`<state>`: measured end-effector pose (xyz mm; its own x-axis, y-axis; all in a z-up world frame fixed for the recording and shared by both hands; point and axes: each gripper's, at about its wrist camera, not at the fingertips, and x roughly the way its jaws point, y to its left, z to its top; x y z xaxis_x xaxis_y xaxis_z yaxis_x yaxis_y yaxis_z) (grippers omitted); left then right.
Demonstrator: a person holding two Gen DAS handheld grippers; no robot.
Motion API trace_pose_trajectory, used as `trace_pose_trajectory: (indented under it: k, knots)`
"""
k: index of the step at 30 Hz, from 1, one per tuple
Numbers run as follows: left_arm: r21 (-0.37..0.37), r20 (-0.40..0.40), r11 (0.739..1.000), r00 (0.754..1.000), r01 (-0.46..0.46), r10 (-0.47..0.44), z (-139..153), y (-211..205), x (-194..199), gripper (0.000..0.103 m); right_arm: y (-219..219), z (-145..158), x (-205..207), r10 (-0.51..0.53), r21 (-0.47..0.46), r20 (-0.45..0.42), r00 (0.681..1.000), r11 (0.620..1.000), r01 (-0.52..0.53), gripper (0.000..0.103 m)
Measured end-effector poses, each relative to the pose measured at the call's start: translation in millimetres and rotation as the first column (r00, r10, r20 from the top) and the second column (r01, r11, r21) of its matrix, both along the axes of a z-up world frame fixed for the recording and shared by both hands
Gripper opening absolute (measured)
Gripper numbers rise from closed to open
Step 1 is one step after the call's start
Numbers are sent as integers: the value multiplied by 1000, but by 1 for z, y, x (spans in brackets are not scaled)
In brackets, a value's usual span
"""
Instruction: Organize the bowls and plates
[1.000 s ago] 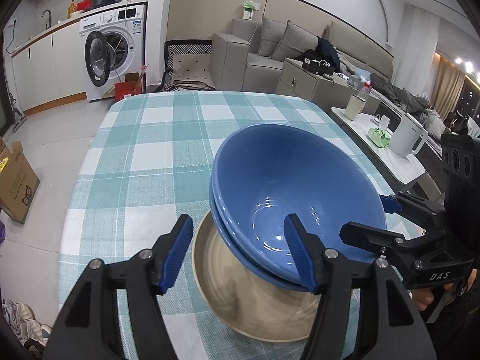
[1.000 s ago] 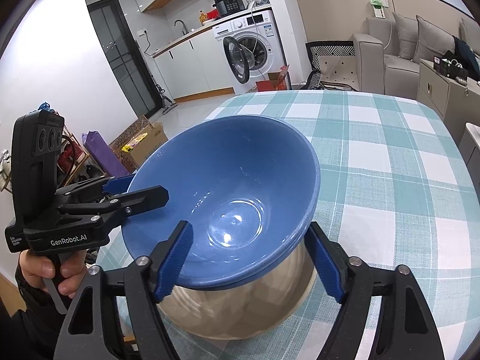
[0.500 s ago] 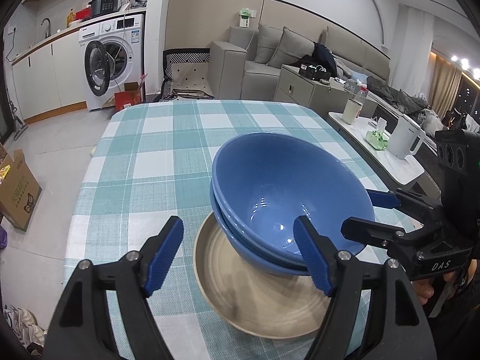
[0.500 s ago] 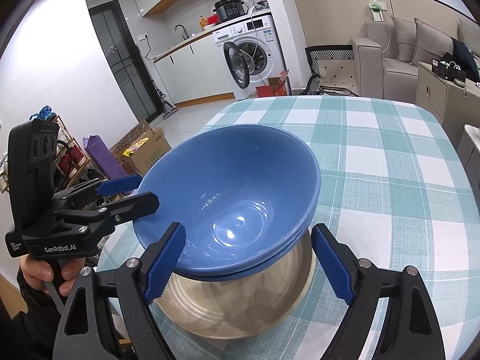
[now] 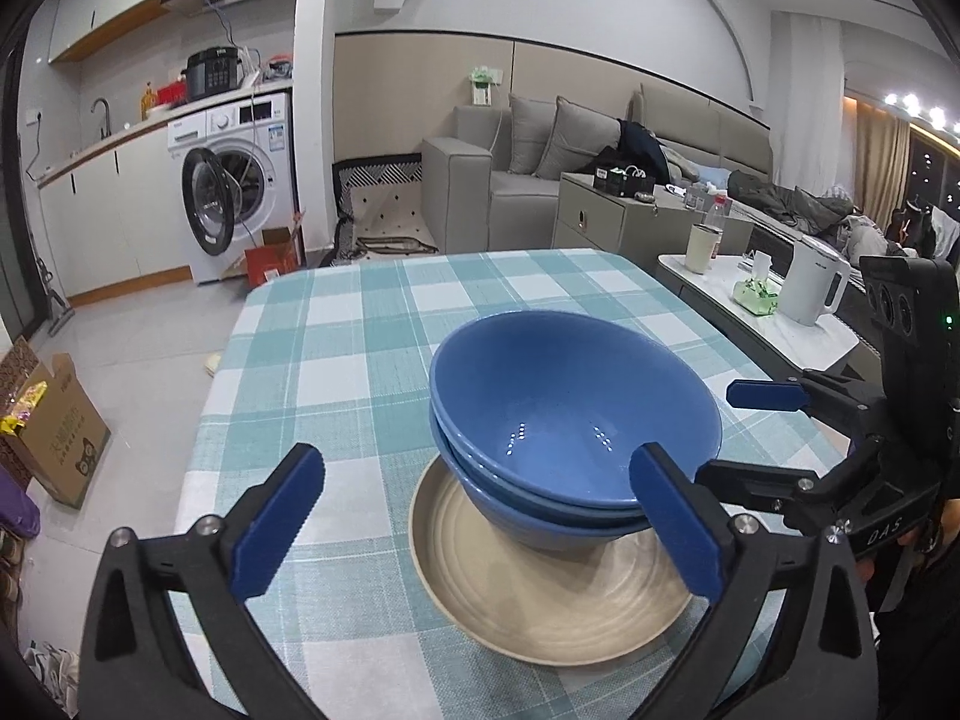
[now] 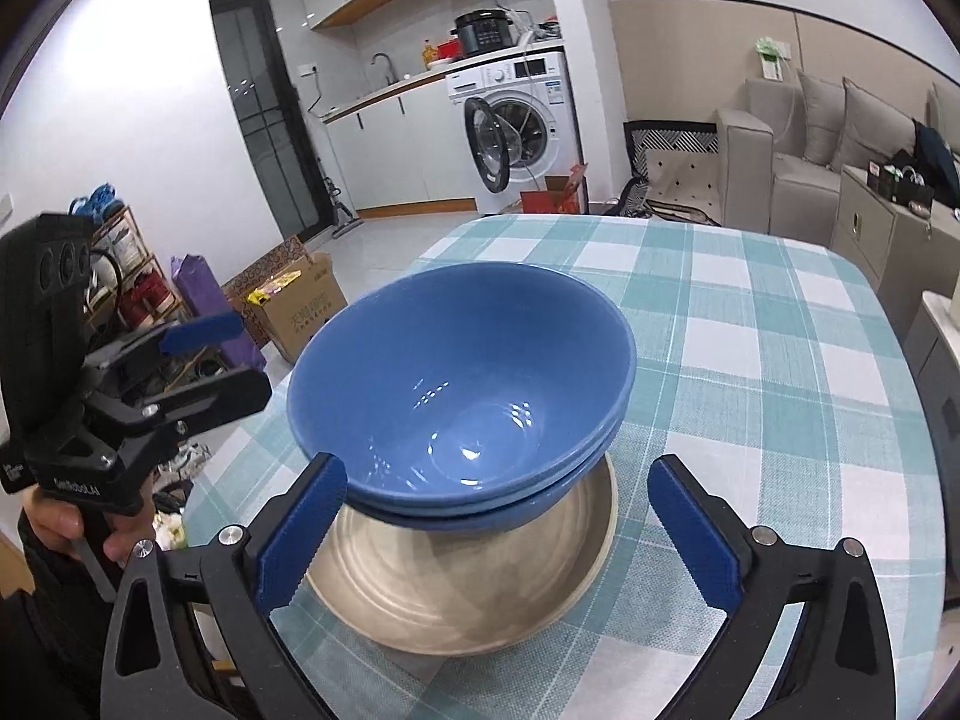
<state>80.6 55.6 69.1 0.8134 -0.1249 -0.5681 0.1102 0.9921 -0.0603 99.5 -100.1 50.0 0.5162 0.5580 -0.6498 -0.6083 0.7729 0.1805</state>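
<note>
Two blue bowls (image 5: 570,408) (image 6: 462,378) sit nested, one inside the other, on a beige plate (image 5: 540,612) (image 6: 456,594) near the front of the checked table (image 5: 360,360) (image 6: 750,330). My left gripper (image 5: 474,516) is on the bowls' left side, seen from the right wrist view as the left gripper (image 6: 222,363). Its jaws are opening, and the pads touch nothing. My right gripper (image 6: 495,531) straddles the near side of the stack, its jaws also opening and its pads off the bowls. It appears in the left wrist view as the right gripper (image 5: 744,432).
A low side table to the right holds a white kettle (image 5: 813,288), a green tissue pack (image 5: 756,297) and a cup (image 5: 702,249). A cardboard box (image 5: 54,432) (image 6: 294,312) stands on the floor left of the table. Bare tablecloth stretches beyond the bowls.
Both grippers' jaws have spread wider. The left gripper has drawn back and up, its right finger leaving the bowl's inside. The bowls stay stacked on the plate.
</note>
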Motion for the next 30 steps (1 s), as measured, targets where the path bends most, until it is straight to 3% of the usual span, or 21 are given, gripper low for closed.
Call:
trace_pose_trajectory:
  k: [4,17,30]
  knots:
    - [24,41,1000,999,-11,10,2,0,-11,103,1,2,-13,24,-20,53,998,1000,-23,102]
    - [36,117,997,991,-66,61,-3,2,-37,103,-15,14,-40,24,58,161,987,998,-34,102]
    - [-31,123,994,987,-104,107,-26,6,-49,103,-29,8,-70,18,76,229,973,996,-37,102]
